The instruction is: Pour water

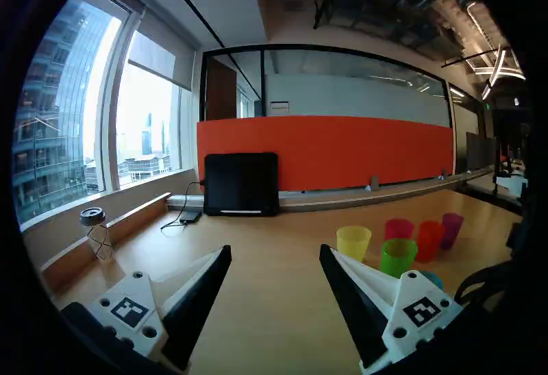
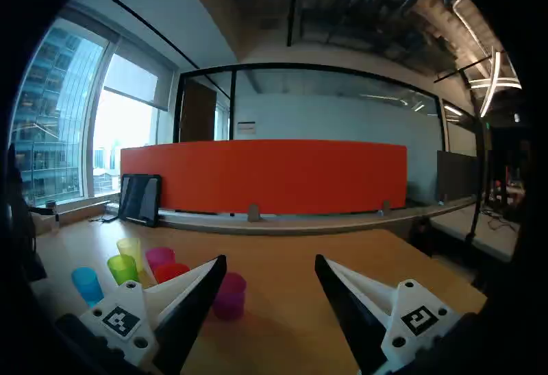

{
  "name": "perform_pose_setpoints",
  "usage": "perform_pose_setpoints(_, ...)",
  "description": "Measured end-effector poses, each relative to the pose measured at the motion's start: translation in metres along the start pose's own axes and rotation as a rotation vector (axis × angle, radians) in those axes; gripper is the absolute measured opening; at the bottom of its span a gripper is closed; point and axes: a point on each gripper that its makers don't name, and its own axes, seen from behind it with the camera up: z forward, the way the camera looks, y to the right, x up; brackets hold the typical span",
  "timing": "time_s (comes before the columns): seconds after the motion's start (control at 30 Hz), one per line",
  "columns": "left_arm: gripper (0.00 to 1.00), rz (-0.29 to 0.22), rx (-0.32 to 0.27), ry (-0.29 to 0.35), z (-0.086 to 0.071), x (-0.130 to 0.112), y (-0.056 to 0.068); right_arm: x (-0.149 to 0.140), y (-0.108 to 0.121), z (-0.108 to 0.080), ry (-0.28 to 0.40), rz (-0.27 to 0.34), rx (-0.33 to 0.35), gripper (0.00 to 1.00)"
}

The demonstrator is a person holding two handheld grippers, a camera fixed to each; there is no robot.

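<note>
"Left gripper [image 1: 275, 247] is spread wide on my feed, with nothing between its fingers, and bare table [image 1: 274, 306] lies under it."

"And the cups?"

"In the left gripper view I see them ahead and to the right, clustered on the wood. The yellow cup [image 1: 353, 241] is nearest the middle and the green cup [image 1: 398, 256] stands just beside it. The pink cup [image 1: 399, 228], red cup [image 1: 430, 239] and purple cup [image 1: 451, 230] are behind. The blue cup [image 1: 433, 279] is mostly hidden behind the right finger."

"All upright?"

"All upright, mouths up. I cannot tell whether any of them holds water."

"What about your other hand?"

"I have the right gripper [image 2: 269, 258] just as wide apart, and it holds nothing. In the right gripper view the same cluster sits to the left. The purple one stands closest, right beside the left finger, and the red one is partly hidden behind that finger."

"Anything else out there?"

"I see a black tablet [image 1: 241, 184] propped at the far edge of the table in front of the orange divider [image 1: 322, 152] — and a small lidded jar [image 1: 94, 231] off to the left by the window [image 1: 68, 121]."
</note>
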Motion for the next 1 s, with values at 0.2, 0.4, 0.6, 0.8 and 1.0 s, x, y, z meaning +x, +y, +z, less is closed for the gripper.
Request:
perform_pose_setpoints(0.2, 0.96, 0.014, -0.019, 0.006, 0.005, 0.04, -0.003, 0.029, -0.009, 0.0, 0.003, -0.028, 0.018, 1.0)
perform_pose_setpoints(0.4, 0.96, 0.007, -0.031, 0.025, 0.007, 0.081, -0.004, 0.06, -0.015, 0.003, -0.004, -0.033, 0.036, 1.0)
perform_pose_setpoints(0.6, 0.96, 0.0, -0.038, 0.059, 0.006, 0.126, -0.008, 0.092, -0.02, 0.003, -0.011, -0.013, 0.063, 1.0)
perform_pose_setpoints(0.8, 0.96, 0.003, -0.056, 0.072, 0.005, 0.164, -0.01, 0.119, -0.02, 0.005, -0.009, -0.016, 0.073, 1.0)
perform_pose_setpoints(1.0, 0.96, -0.018, -0.096, 0.083, 0.005, 0.192, -0.007, 0.142, -0.023, 0.008, 0.002, -0.011, 0.08, 1.0)
